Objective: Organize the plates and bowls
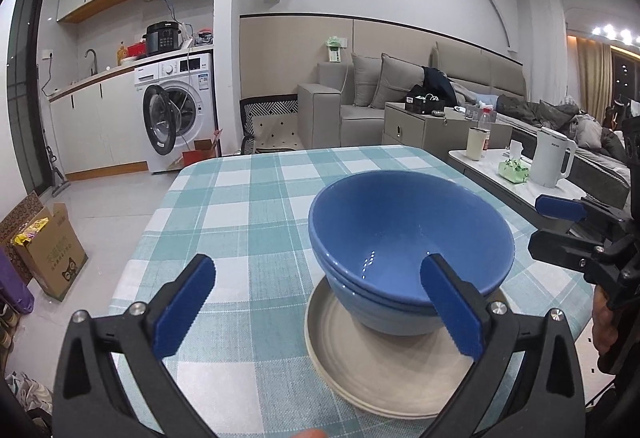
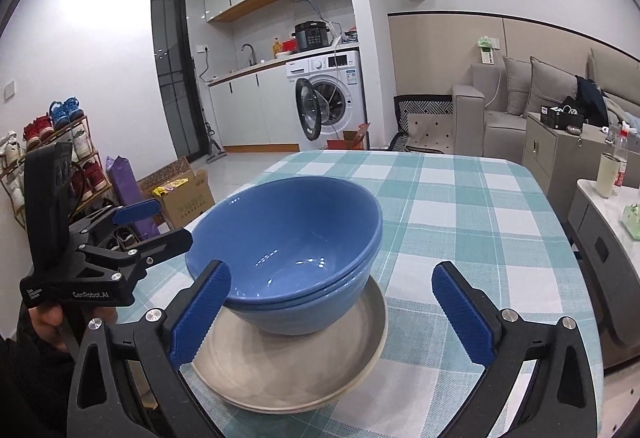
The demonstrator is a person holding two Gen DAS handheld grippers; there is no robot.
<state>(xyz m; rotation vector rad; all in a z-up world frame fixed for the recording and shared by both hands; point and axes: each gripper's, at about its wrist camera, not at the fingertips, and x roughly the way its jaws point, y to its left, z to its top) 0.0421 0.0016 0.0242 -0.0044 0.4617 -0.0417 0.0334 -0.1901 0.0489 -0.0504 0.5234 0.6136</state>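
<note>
Two blue bowls [image 1: 404, 238] sit nested, one inside the other, on a stack of beige plates [image 1: 360, 366] on the checked tablecloth. They also show in the right wrist view, bowls [image 2: 296, 234] on plates [image 2: 288, 370]. My left gripper [image 1: 320, 306] is open and empty, its right finger over the bowls' near rim. My right gripper [image 2: 332, 314] is open and empty, its left finger in front of the bowls' near side. Each gripper shows in the other's view, the right one [image 1: 560, 222] beside the bowls and the left one [image 2: 152, 226] at their left.
The table [image 1: 240, 198] with teal and white cloth ends close on all sides. A side table with a white kettle [image 1: 554, 162], cup and tissue pack stands to the right. A cardboard box [image 1: 52, 250] and a shoe rack [image 2: 52, 158] are on the floor to the left.
</note>
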